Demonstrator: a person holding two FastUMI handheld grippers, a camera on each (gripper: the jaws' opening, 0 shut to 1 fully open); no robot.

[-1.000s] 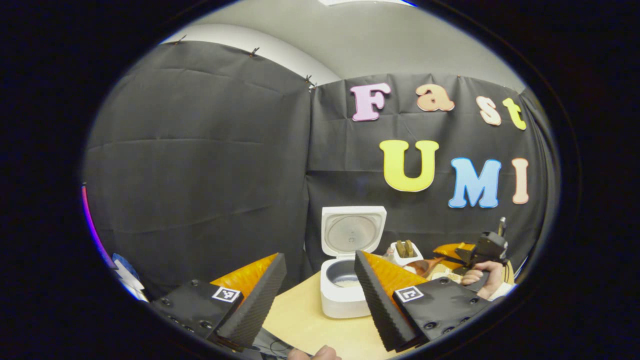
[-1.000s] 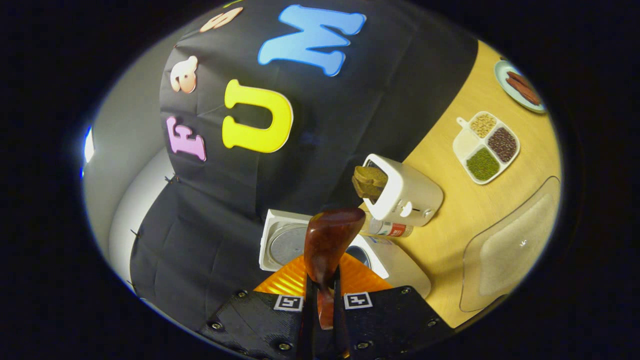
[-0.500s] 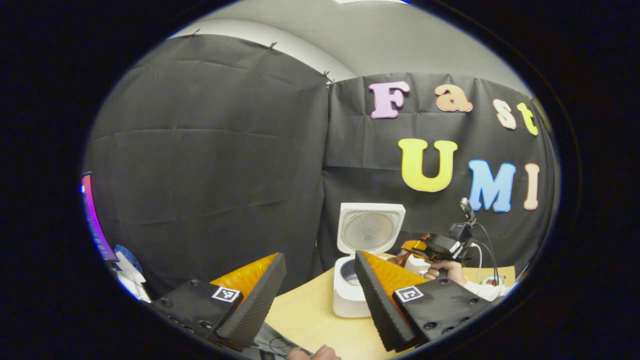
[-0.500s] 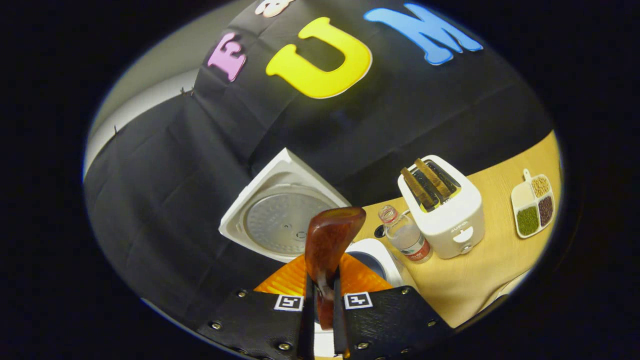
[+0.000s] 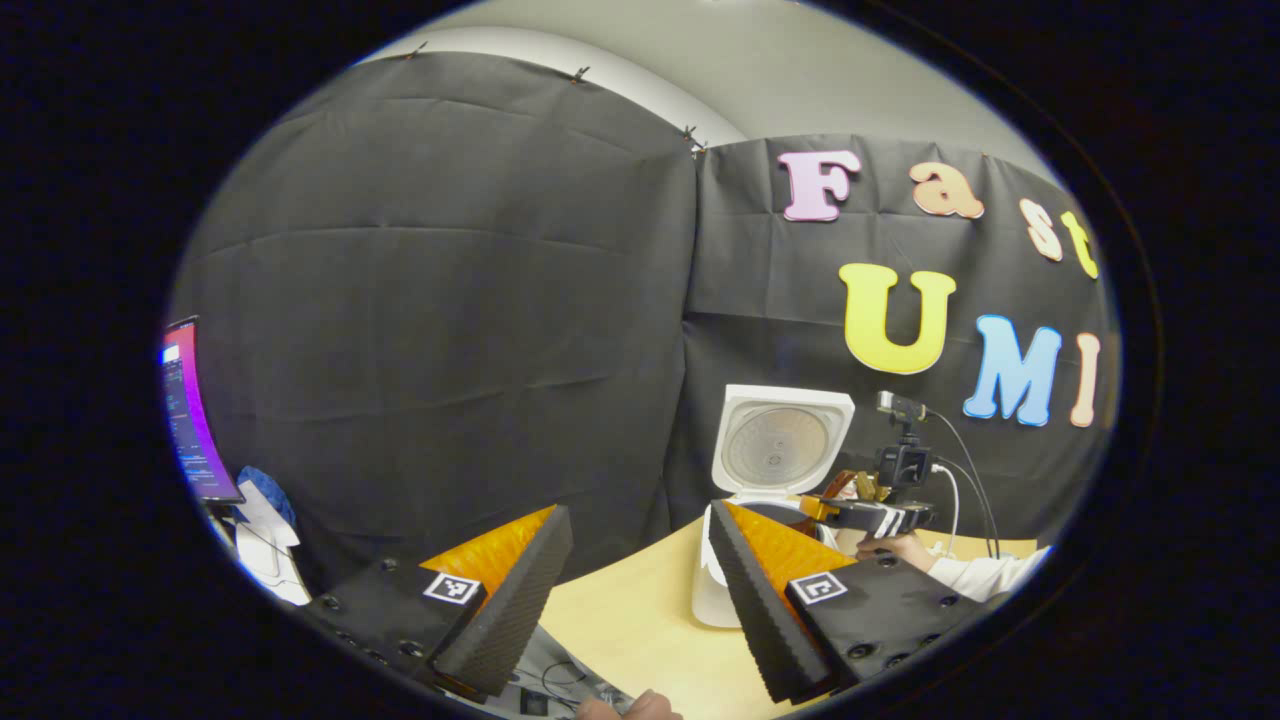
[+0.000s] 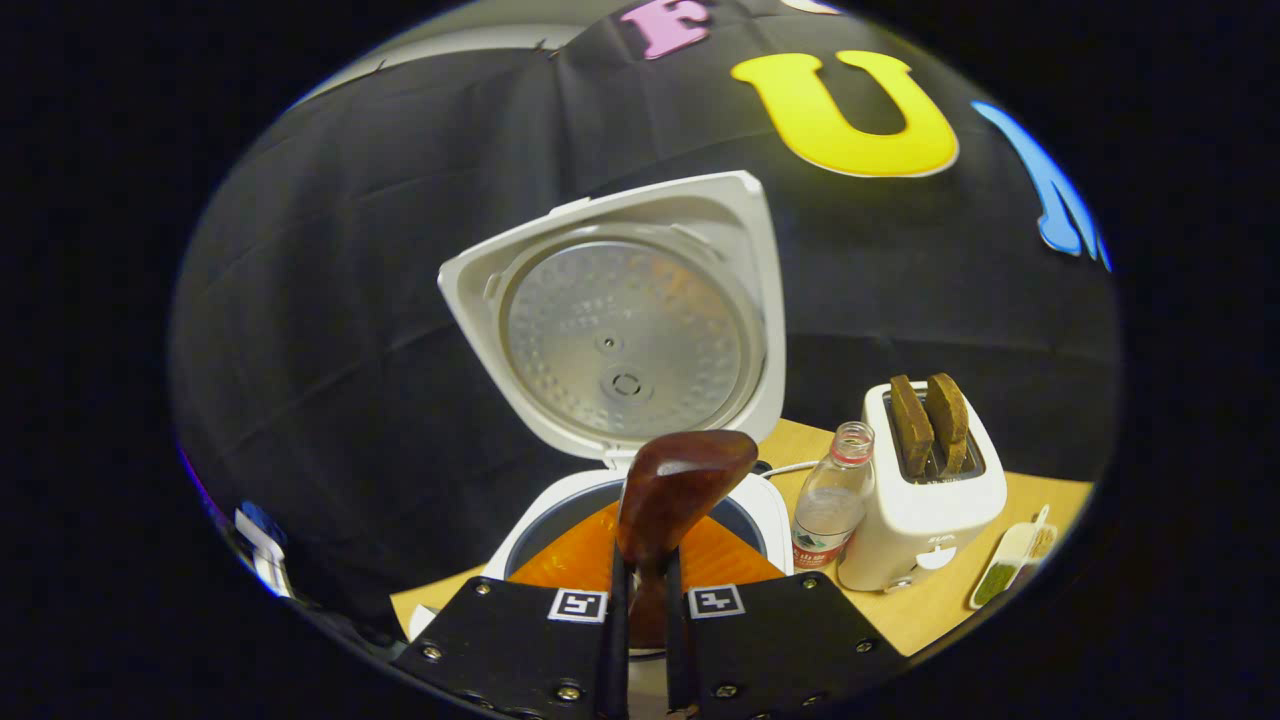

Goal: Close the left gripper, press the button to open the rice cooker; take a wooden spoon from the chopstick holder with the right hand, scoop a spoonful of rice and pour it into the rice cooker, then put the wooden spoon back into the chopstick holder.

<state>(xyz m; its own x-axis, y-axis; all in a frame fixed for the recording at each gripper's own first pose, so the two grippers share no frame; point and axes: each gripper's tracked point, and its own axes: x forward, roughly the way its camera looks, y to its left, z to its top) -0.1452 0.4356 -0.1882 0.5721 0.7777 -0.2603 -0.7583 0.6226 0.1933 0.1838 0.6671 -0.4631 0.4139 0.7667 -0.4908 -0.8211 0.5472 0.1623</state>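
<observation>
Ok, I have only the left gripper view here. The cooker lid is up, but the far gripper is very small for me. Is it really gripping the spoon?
Observer: Yes. In the right gripper view the right gripper has its jaws shut on the handle of the wooden spoon, with the bowl pointing forward.
Operator: And where does the bowl point?
Observer: Toward the open rice cooker; the bowl lines up with the pot opening just below the raised lid.
Operator: Is anything standing close to the cooker?
Observer: A plastic bottle stands right beside it, and next to that is a white toaster with two slices sticking up.
</observation>
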